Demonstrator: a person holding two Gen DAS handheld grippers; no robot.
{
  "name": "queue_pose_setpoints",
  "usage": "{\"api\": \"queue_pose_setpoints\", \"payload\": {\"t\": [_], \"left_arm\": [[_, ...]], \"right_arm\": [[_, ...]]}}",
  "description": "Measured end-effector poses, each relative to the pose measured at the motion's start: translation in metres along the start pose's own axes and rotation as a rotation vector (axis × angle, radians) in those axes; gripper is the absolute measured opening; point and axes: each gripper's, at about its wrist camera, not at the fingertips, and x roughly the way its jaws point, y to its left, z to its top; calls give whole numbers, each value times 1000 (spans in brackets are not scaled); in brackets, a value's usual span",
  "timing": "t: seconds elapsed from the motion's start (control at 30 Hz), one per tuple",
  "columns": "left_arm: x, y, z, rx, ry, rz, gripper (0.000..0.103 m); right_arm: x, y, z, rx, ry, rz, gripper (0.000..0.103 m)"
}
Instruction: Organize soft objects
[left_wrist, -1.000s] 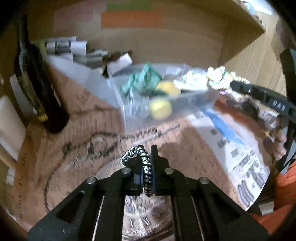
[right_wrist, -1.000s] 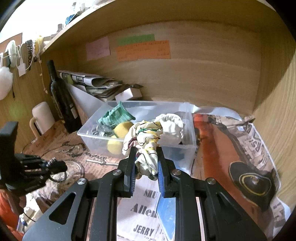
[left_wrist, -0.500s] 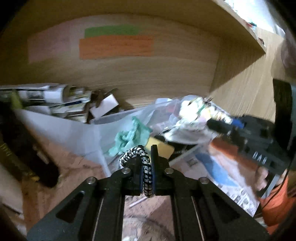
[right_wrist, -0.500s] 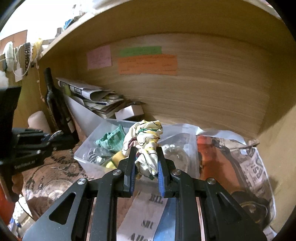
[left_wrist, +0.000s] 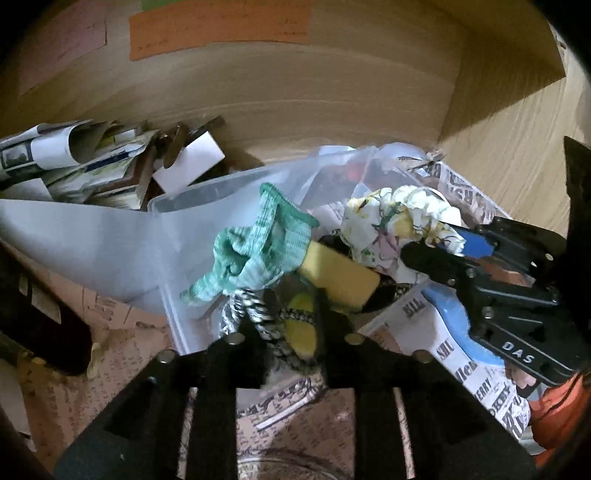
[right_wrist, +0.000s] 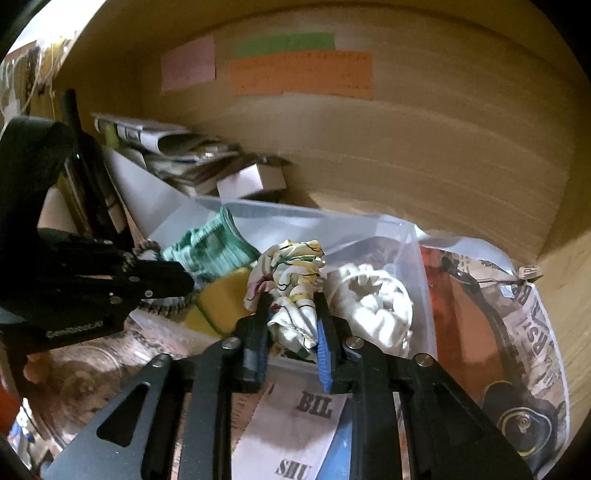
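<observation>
A clear plastic bin (right_wrist: 421, 295) stands on the shelf and holds a green knitted glove (left_wrist: 255, 243), yellow sponges (left_wrist: 340, 277) and a white scrunchie (right_wrist: 373, 299). My left gripper (left_wrist: 284, 325) has opened over the bin's near edge; the black-and-white braided cord (left_wrist: 273, 332) lies loose between its fingers. It shows at the left of the right wrist view (right_wrist: 177, 280). My right gripper (right_wrist: 291, 325) is shut on a floral cloth scrunchie (right_wrist: 291, 284) and holds it over the bin. It also shows in the left wrist view (left_wrist: 436, 236).
A dark bottle (right_wrist: 92, 184) stands at the left. Stacked papers and a small white box (right_wrist: 251, 181) lie behind the bin. Newspaper (right_wrist: 517, 332) covers the shelf floor to the right. Wooden back and side walls close in the space.
Both grippers moved forward over the bin. My left gripper opened and the braided cord went slack between its fingers. The right gripper kept its hold on the floral scrunchie.
</observation>
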Motion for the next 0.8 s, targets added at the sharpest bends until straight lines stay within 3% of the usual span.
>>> {"api": "queue_pose_setpoints", "payload": {"t": [0.13,0.2,0.47,0.57,0.8], "left_arm": [[-15,-2,-10,4,-12,13,54],[-23,-2,-12,7,-23,26,60],[-44,-3,-14,10,-48,76,63],[-61,-6,-16,1,-101,104,63],[-110,-22,-21,-11,-269,165,70]], "right_arm": [[1,2,-2,-17,5,-7,33],[0,4,-2,-25,3,-9,40],[-15,7,-1,-27,-36,-15,62],[-29,6,1,-17,-70,-15,69],[-78,5,6,7,-191,-24,73]]}}
